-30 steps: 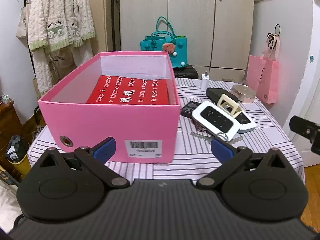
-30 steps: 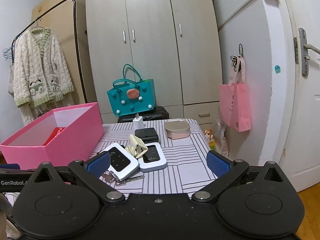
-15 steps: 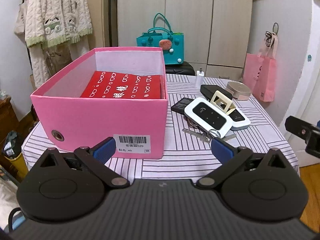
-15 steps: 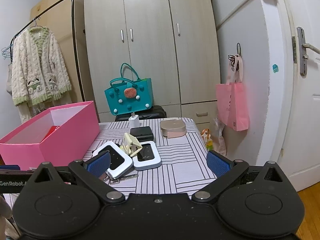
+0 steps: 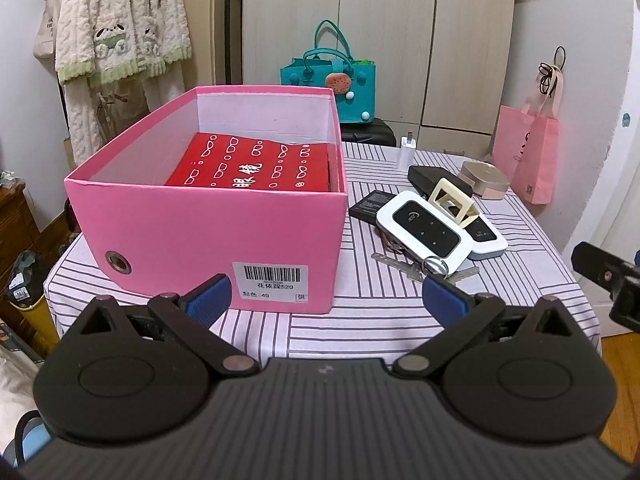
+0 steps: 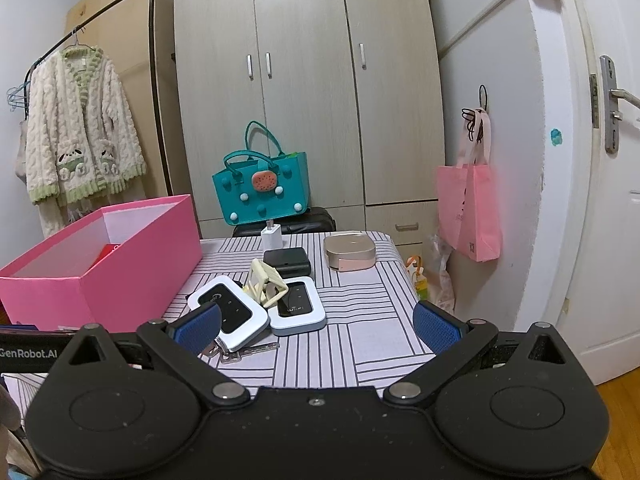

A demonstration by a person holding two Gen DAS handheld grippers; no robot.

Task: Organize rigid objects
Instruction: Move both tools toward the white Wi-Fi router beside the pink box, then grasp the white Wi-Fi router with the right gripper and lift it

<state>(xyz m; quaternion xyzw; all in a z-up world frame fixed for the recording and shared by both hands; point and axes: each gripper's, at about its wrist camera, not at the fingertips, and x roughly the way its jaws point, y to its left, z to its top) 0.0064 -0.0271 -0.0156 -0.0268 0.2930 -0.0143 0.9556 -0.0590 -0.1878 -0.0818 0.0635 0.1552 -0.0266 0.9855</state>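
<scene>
A pink box [image 5: 208, 232] [image 6: 100, 268] stands on the striped table [image 5: 360, 320] with a red box [image 5: 256, 168] inside. Right of it lies a pile: a white-and-black device [image 5: 424, 232] [image 6: 228, 312], a second one [image 6: 296, 300], a cream frame [image 5: 454, 202] [image 6: 266, 280], keys [image 5: 404, 266], a black case [image 6: 287, 261], a white charger [image 5: 407, 152] and a gold case [image 5: 483, 174] [image 6: 349, 250]. My left gripper [image 5: 326, 300] is open and empty before the pink box. My right gripper [image 6: 316, 324] is open and empty before the pile.
A teal bag [image 6: 262, 188] sits behind the table by the wardrobe [image 6: 304, 80]. A pink bag [image 6: 468, 208] hangs on the right wall. A cardigan [image 6: 80, 136] hangs on a rack at left. The door [image 6: 608, 200] is at right.
Both grippers have pulled back a little from the table and stay open. The objects on the table have not moved.
</scene>
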